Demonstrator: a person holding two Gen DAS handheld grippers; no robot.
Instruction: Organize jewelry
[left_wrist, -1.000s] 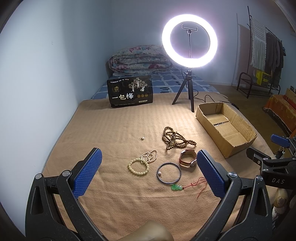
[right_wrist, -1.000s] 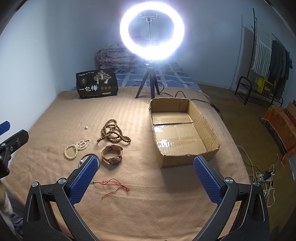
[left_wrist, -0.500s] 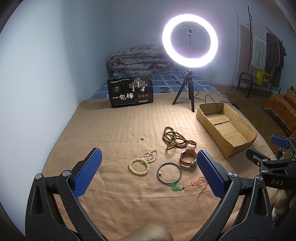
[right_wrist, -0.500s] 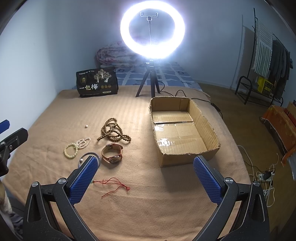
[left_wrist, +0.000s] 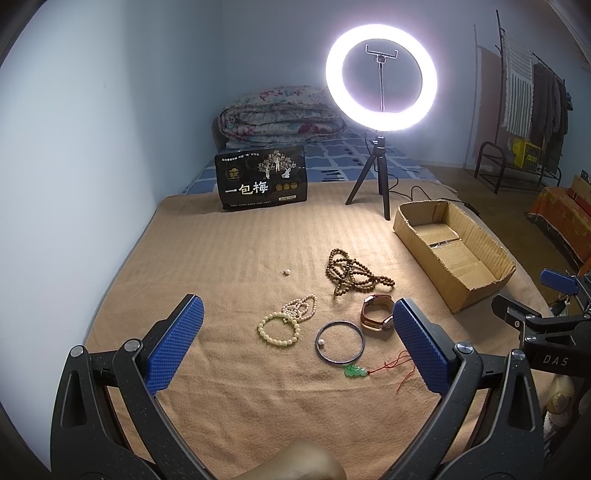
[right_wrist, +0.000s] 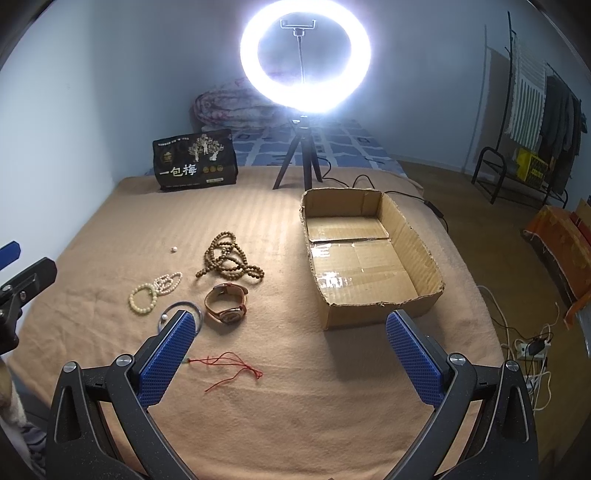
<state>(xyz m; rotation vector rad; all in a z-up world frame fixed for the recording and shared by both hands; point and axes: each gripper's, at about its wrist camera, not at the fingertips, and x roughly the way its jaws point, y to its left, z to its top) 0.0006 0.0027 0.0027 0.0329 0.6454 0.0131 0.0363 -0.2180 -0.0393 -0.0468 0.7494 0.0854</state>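
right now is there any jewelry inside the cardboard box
No, the cardboard box shows only its bare taped bottom, while the watch and wooden bead strand lie on the blanket beside it.

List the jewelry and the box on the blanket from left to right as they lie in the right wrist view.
Pale bead bracelet → loose white pearl → brown wooden bead string → cardboard box.
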